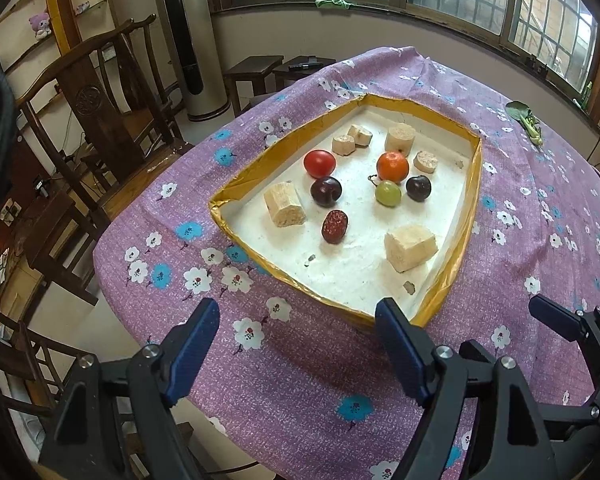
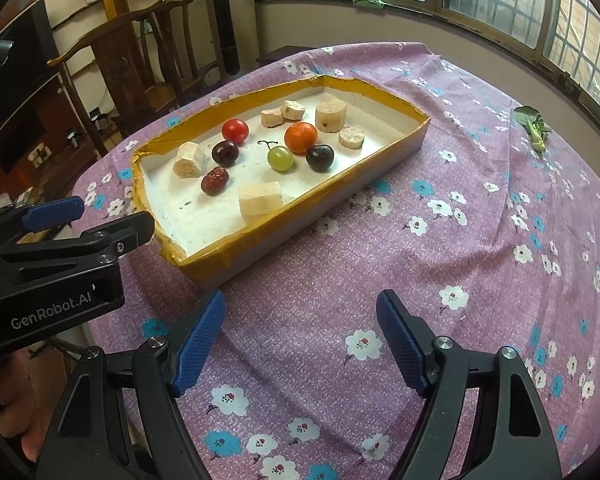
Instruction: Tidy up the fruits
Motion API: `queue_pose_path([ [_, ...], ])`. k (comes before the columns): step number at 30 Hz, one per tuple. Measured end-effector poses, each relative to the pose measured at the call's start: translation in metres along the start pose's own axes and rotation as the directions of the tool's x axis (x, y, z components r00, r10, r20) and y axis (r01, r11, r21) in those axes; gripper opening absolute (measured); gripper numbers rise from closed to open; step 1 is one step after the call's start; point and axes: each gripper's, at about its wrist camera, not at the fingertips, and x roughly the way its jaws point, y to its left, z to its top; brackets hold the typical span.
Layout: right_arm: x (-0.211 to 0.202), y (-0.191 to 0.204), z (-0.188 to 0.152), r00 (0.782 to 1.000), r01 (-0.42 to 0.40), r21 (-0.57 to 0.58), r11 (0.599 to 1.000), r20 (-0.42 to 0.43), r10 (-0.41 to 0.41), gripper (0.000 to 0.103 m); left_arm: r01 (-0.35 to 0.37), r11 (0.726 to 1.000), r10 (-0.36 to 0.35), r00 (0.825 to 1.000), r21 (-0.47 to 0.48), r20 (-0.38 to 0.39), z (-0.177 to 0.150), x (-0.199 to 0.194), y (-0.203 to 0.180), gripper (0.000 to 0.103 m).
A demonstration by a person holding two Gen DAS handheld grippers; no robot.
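A white tray with a gold rim [image 1: 240, 194] [image 2: 260, 236] lies on the purple flowered cloth. In it lie a red tomato [image 1: 319, 163] [image 2: 235, 130], an orange [image 1: 392, 166] [image 2: 300, 137], a green grape [image 1: 388, 193] [image 2: 280, 159], two dark plums [image 1: 326, 191] [image 1: 418, 188] [image 2: 225, 153] [image 2: 319, 157], a red date [image 1: 334, 226] [image 2: 215, 180] and several pale cut chunks [image 1: 410, 247] [image 2: 261, 201]. My left gripper [image 1: 298, 320] is open and empty, just short of the tray's near rim. My right gripper [image 2: 300, 316] is open and empty over the cloth, right of the tray.
A leafy green vegetable [image 1: 528, 120] [image 2: 534, 124] lies on the cloth at the far right. Wooden chairs [image 1: 100, 112] stand left of the table. The table edge drops off at the left. The left gripper also shows in the right wrist view [image 2: 60, 220].
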Motion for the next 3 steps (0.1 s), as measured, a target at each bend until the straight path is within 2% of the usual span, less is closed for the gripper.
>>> queue_pose_path([
  [3, 0.0013, -0.0002, -0.0001, 1.0, 0.006, 0.0, 1.0, -0.004, -0.006, 0.078, 0.006, 1.0, -0.005, 1.0, 0.009, -0.022, 0.0006, 0.0044, 0.0002, 0.083],
])
